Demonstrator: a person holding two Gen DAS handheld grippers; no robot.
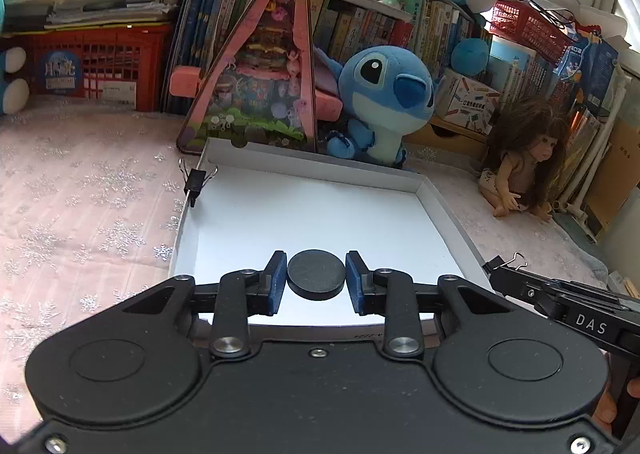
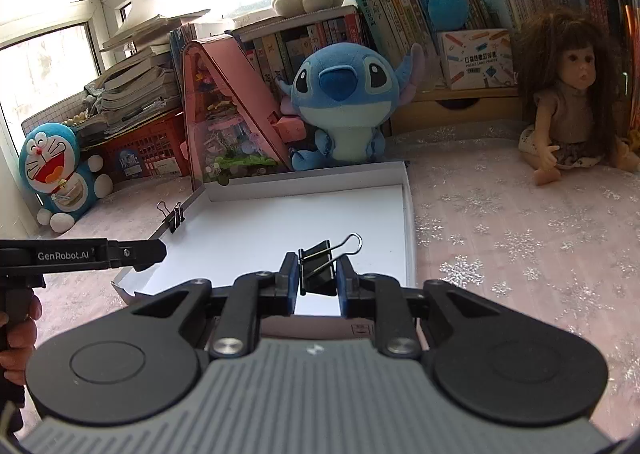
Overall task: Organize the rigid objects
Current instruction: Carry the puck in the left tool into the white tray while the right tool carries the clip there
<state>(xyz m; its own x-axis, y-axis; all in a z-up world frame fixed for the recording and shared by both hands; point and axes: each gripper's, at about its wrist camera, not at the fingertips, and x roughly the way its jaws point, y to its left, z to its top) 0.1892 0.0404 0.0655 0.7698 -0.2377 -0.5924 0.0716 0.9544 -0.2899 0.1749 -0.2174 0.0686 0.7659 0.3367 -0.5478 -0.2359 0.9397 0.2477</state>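
Left wrist view: your left gripper [image 1: 316, 278] clamps the black disc [image 1: 316, 273]; right gripper [image 2: 318, 280] pinches the binder clip [image 2: 320, 266]; release both low inside the white tray [image 1: 320, 206].

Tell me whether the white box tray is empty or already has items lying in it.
Empty inside: the white box tray shows a bare floor. One binder clip is only clamped on its left rim.

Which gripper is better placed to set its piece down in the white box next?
Probably the left gripper: its black disc hangs over the white box floor. The right gripper, holding a binder clip, is over the near edge.
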